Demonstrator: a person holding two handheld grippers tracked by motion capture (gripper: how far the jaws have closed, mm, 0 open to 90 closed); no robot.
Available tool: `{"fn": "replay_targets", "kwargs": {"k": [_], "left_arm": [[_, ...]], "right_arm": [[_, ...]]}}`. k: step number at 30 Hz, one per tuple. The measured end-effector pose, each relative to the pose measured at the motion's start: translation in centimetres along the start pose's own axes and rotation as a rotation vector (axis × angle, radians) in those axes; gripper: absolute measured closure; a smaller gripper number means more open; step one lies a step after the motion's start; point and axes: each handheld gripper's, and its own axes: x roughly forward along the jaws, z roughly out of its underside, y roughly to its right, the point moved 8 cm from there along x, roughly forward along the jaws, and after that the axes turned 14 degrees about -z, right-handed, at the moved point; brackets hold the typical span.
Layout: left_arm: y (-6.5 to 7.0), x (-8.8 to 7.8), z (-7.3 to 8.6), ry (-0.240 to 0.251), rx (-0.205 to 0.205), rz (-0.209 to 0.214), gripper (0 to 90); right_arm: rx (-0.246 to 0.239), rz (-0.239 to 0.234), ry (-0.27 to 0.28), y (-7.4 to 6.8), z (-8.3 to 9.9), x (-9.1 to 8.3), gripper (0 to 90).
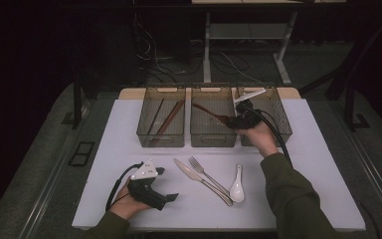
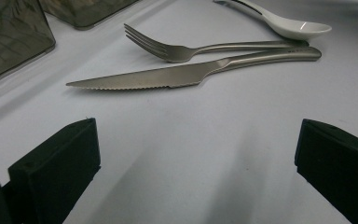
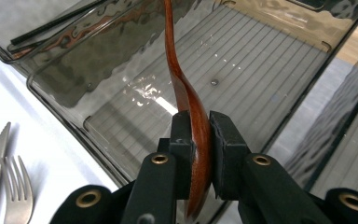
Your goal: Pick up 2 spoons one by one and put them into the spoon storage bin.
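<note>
A brown wooden spoon (image 3: 186, 93) stands on edge between the pads of my right gripper (image 3: 200, 135), which is shut on its bowl. Its handle reaches out over the ribbed floor of the middle clear bin (image 3: 56, 100). From above, the right gripper (image 1: 236, 122) sits at that middle bin's (image 1: 213, 139) right rim, and the spoon (image 1: 211, 113) slants across the inside. My left gripper (image 1: 171, 197) rests low at the table's front left, open, with nothing between its jaws (image 2: 196, 149). Ahead of it lie a steel knife (image 2: 168, 77), a fork (image 2: 205, 49) and a white ceramic spoon (image 2: 289, 25).
Three clear bins line the back of the white table (image 1: 104, 149). The left bin (image 1: 161, 137) holds dark chopsticks (image 1: 166, 119); the right bin (image 1: 278, 114) stands behind my right hand. Knife (image 1: 189, 172), fork (image 1: 204, 172) and white spoon (image 1: 237, 186) lie mid-table.
</note>
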Motion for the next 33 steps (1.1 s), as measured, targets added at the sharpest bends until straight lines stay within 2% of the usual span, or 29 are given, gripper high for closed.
{"fn": "replay_targets", "kwargs": {"k": [3, 6, 7, 10, 16, 20, 22, 28, 33], "left_arm": [[0.0, 0.0, 0.0, 0.0, 0.002, -0.001, 0.0], [0.0, 0.0, 0.0, 0.0, 0.0, 0.001, 0.0], [0.0, 0.0, 0.0, -0.001, -0.001, 0.001, 0.0], [0.0, 0.0, 0.0, -0.001, 0.0, 0.0, 0.0], [0.0, 0.0, 0.0, 0.0, 0.0, 0.001, 0.0], [0.0, 0.0, 0.0, -0.001, 0.001, 0.001, 0.0], [0.0, 0.0, 0.0, -0.001, 0.0, 0.0, 0.0], [0.0, 0.0, 0.0, -0.003, 0.001, -0.001, 0.0], [0.0, -0.1, 0.0, -0.001, 0.002, -0.001, 0.0]], "right_arm": [[-0.006, 0.014, -0.015, 0.1, 0.1, 0.3, 79.8], [-0.009, 0.01, -0.02, 0.0, 0.2, 0.4, 79.1], [-0.011, 0.005, -0.02, 0.0, 0.3, 0.4, 76.2], [-0.011, -0.005, -0.01, -0.3, 0.1, 0.4, 70.3], [-0.014, -0.019, 0.004, -0.5, 0.0, 0.2, 64.4], [-0.008, -0.031, 0.022, -0.6, 0.0, -0.4, 60.7], [-0.024, -0.04, 0.036, -0.6, 0.0, -0.9, 59.9], [-0.042, -0.067, 0.053, -1.3, 0.5, -2.4, 62.8], [-0.079, -0.101, 0.031, -2.2, 1.6, -3.5, 73.8]]}}
